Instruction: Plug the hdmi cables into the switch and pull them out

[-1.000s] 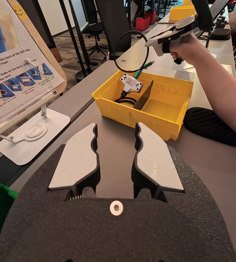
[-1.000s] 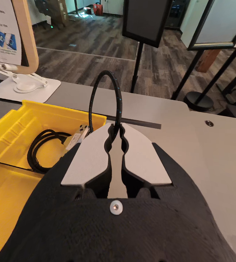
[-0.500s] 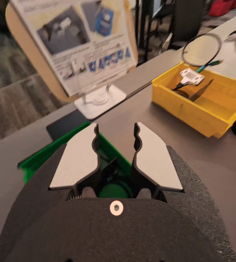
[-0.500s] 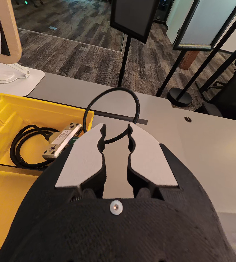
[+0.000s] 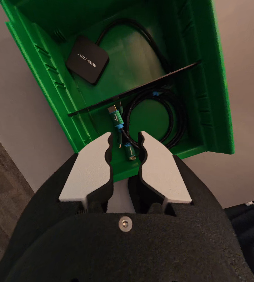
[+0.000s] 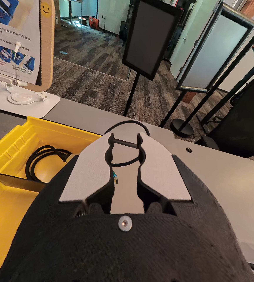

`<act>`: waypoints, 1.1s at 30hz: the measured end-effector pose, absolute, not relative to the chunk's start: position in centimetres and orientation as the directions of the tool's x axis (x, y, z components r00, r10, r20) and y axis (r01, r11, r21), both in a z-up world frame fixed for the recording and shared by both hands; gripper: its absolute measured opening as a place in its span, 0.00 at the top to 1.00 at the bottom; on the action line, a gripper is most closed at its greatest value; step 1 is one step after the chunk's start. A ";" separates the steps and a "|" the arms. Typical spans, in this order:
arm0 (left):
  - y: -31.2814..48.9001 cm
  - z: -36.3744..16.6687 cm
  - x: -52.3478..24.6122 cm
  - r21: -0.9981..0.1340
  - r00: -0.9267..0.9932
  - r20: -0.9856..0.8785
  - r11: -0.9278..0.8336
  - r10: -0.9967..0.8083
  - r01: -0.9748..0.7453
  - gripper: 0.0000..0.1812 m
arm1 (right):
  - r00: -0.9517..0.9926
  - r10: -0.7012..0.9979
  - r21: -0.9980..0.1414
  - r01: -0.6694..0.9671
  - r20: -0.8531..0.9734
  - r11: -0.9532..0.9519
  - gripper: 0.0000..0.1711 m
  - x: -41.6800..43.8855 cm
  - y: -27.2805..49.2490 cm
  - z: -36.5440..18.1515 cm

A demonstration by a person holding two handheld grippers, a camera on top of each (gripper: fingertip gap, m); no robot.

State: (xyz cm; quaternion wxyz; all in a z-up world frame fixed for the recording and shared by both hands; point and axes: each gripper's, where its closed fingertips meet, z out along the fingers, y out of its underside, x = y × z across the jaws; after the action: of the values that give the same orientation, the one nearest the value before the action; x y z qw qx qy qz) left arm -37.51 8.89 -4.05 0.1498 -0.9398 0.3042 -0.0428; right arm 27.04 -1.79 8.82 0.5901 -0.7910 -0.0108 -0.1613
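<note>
The left hand-held gripper (image 5: 124, 134) is held open just above the coiled hdmi cable (image 5: 173, 117) in the green bin (image 5: 211, 76), while the right hand-held gripper (image 6: 124, 135), likewise open, is poised over a black cable loop (image 6: 126, 163) beside the yellow bin (image 6: 8, 146).

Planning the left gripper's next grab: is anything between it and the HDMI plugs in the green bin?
Nothing visible. The open left hand-held gripper hangs right over the green plugs, on the near side of the black divider.
</note>
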 end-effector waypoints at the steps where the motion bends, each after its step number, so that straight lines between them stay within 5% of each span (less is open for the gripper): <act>1: 8.9 -4.2 -37.5 -0.300 0.811 -0.015 -0.771 -0.585 -0.562 0.83 | 0.947 -0.171 -0.929 0.213 0.273 -0.303 0.82 26.9 -1.8 8.9; 15: 8.4 -9.7 -37.9 -0.047 0.806 -0.046 -0.805 -0.590 -0.591 0.89 | 0.950 -0.172 -0.931 0.201 0.262 -0.306 0.82 27.5 -2.1 8.8; 23: 7.5 -9.8 -33.6 -0.129 0.620 0.025 -0.618 -0.784 -0.775 0.95 | 0.951 -0.164 -0.930 0.202 0.261 -0.308 0.82 27.5 -2.0 8.6; 29: 10.8 -9.9 -35.1 -0.145 0.490 -0.240 -0.468 -0.838 -0.872 0.94 | 0.954 -0.163 -0.931 0.192 0.251 -0.310 0.82 27.7 -2.0 8.5; 33: 9.9 -11.4 -34.9 -0.076 0.414 -0.210 -0.408 -0.885 -0.910 0.92 | 0.955 -0.166 -0.931 0.185 0.246 -0.315 0.82 27.9 -2.1 8.3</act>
State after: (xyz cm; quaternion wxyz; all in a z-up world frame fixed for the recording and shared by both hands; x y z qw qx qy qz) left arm -34.90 9.90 -11.40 0.0892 -0.8362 0.5368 0.0685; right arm 27.94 -2.07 8.26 0.5852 -0.7968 -0.0060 -0.1501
